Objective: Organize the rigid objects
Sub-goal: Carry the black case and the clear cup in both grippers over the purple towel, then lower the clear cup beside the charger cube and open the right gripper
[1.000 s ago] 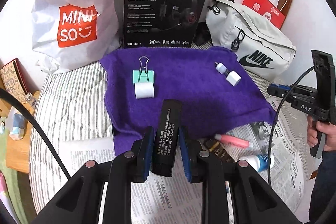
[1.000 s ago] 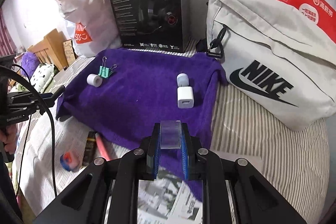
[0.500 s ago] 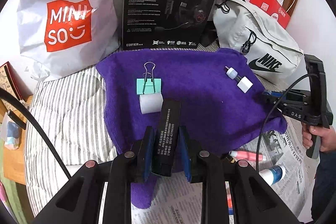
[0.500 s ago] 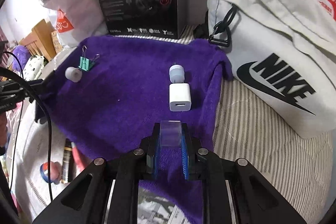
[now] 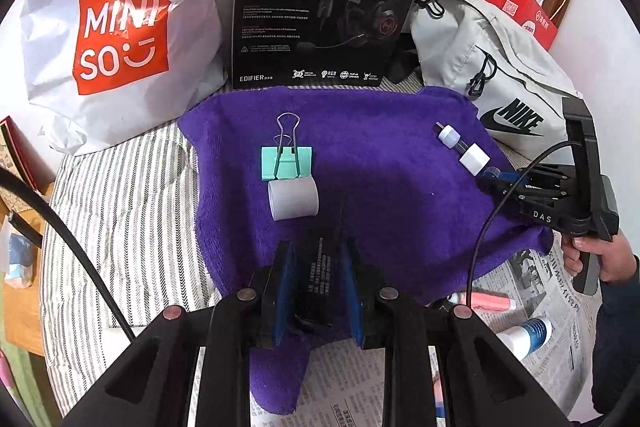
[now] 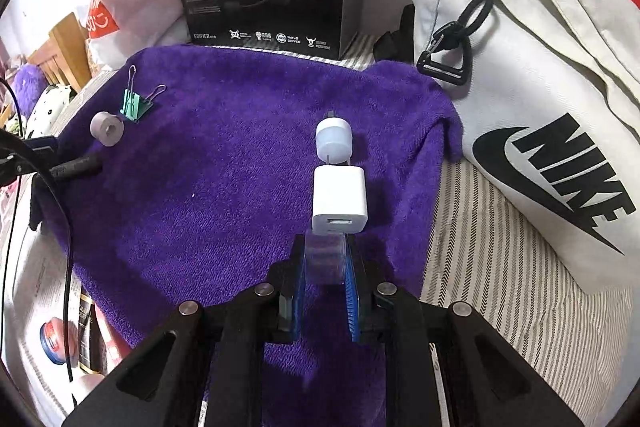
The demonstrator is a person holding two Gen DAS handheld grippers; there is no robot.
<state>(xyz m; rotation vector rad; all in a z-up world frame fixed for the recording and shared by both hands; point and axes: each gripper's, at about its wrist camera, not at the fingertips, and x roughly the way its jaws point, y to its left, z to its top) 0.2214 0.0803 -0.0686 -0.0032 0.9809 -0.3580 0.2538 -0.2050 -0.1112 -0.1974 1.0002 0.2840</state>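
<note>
With the left gripper (image 5: pixel 318 287) clamped on a black bar and the right gripper (image 6: pixel 324 263) on a clear block at the white charger's (image 6: pixel 339 201) six o'clock, set both gently onto the purple towel (image 6: pixel 224 163), clear of neighbours

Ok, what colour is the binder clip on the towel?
Mint green with silver wire handles; the binder clip shows best in the left wrist view.
</note>
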